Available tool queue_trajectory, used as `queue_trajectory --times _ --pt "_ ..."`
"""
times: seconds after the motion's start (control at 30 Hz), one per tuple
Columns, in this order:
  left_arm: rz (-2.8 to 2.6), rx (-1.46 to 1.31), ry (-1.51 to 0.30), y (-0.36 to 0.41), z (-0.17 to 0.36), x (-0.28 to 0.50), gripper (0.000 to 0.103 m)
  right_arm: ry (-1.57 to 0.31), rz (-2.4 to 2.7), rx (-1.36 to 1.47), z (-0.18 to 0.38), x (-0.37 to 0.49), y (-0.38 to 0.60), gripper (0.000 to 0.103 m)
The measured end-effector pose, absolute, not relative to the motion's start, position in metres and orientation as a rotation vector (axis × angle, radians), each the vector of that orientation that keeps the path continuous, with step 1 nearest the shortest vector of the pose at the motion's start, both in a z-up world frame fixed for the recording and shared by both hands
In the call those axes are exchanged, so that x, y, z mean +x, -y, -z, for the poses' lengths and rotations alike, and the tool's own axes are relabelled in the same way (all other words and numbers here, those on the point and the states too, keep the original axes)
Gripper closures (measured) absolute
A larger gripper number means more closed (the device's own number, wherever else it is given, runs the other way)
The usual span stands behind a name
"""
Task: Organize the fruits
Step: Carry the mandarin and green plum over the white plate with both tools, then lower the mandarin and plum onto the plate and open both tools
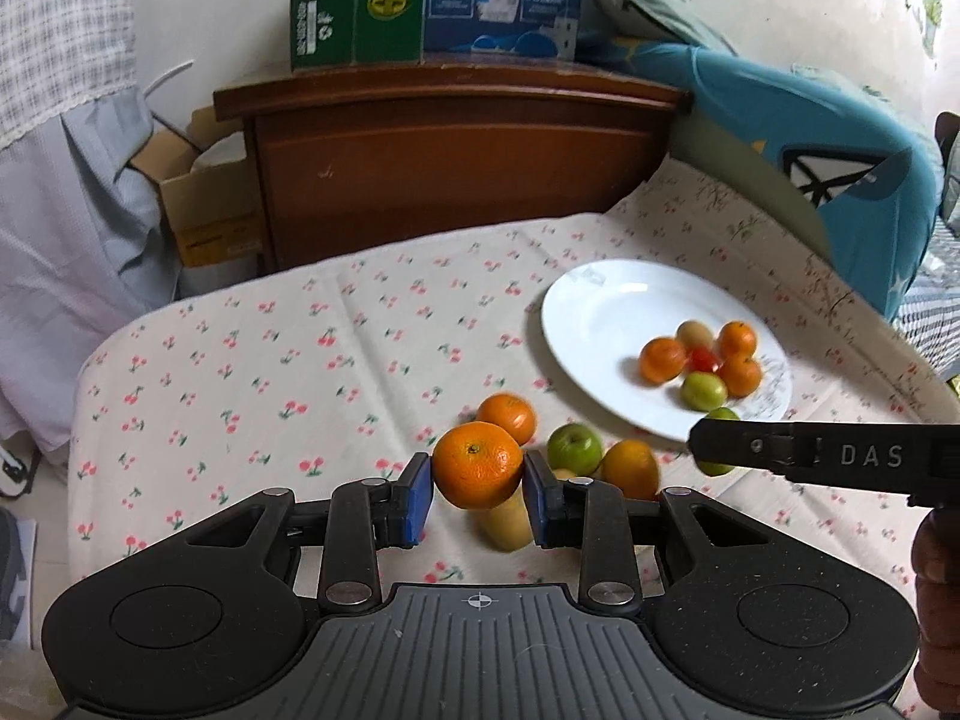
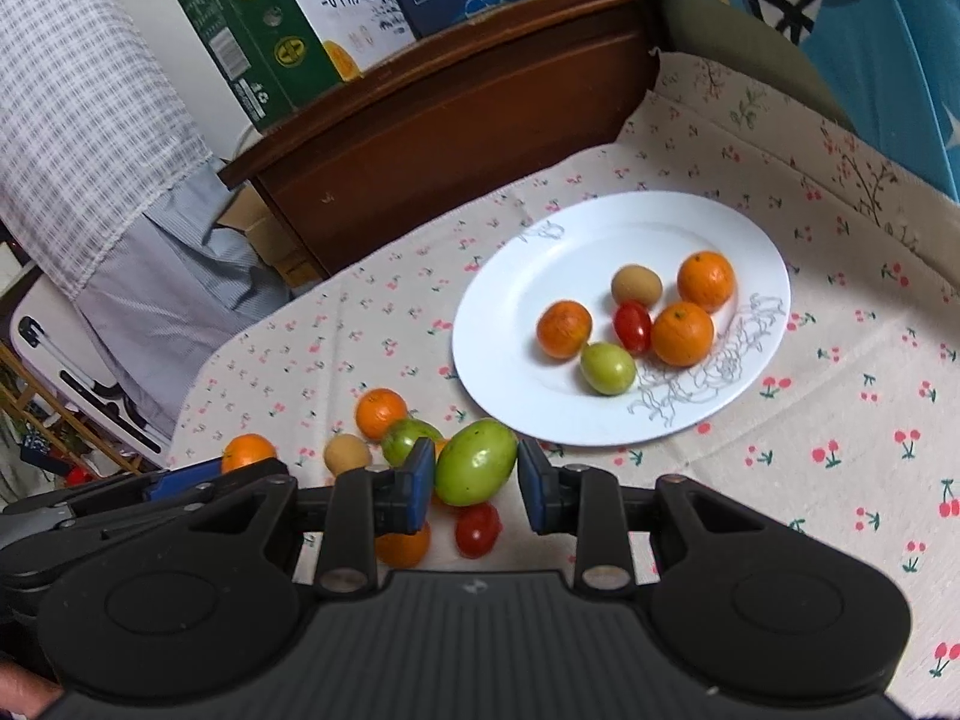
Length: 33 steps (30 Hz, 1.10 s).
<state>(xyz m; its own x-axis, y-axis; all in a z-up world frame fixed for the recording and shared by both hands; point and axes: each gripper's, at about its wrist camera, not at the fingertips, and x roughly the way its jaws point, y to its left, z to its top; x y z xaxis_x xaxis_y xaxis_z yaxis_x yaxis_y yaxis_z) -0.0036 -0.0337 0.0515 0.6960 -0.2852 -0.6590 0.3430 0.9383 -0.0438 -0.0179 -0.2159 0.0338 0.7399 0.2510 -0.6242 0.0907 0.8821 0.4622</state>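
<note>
My left gripper [image 1: 477, 483] is shut on an orange [image 1: 477, 465], which hangs a little above the cherry-print cloth. Under and behind it lie another orange [image 1: 507, 417], a green fruit [image 1: 574, 449], a third orange [image 1: 630, 468] and a yellowish fruit [image 1: 507, 525]. My right gripper [image 2: 476, 474] is shut on a green tomato [image 2: 476, 462], just short of the white plate's [image 2: 528, 300] near rim. The plate holds three oranges, a red tomato [image 2: 633, 327], a green fruit [image 2: 607, 367] and a brown one [image 2: 636, 285]. A red tomato [image 2: 477, 531] lies on the cloth below the right gripper's jaws.
A brown wooden headboard [image 1: 456, 168] stands beyond the cloth's far edge with cartons [image 1: 360, 6] on top. A blue cushion [image 1: 840, 138] lies at the back right. The cloth's left edge drops off to boxes and fabric. A hand [image 1: 936, 600] shows at the right edge.
</note>
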Motion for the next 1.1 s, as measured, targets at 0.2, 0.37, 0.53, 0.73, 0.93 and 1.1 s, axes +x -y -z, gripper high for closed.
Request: queue_trajectory --times 0.2,0.37,0.53,0.73,0.93,1.1 --pt "0.375 0.069 -0.684 0.044 -0.069 -0.001 0.073 -0.702 -0.109 0.462 -0.052 -0.016 0.219 0.073" --pt "0.409 0.073 -0.652 0.055 -0.083 0.004 0.073 -0.672 -0.113 0.473 -0.066 -0.008 0.232 0.073" --pt "0.442 0.040 -0.662 0.065 -0.087 0.018 0.073 -0.645 -0.109 0.455 -0.078 0.006 0.247 0.073" --pt "0.474 0.061 -0.669 0.080 -0.086 0.036 0.073 -0.647 -0.097 0.471 -0.078 0.025 0.260 0.073" --pt "0.491 0.067 -0.701 0.088 -0.076 0.056 0.073 -0.663 -0.091 0.497 -0.068 0.042 0.271 0.073" --pt "0.504 0.100 -0.725 0.099 -0.065 0.070 0.073 -0.680 -0.081 0.491 -0.059 0.058 0.276 0.073"
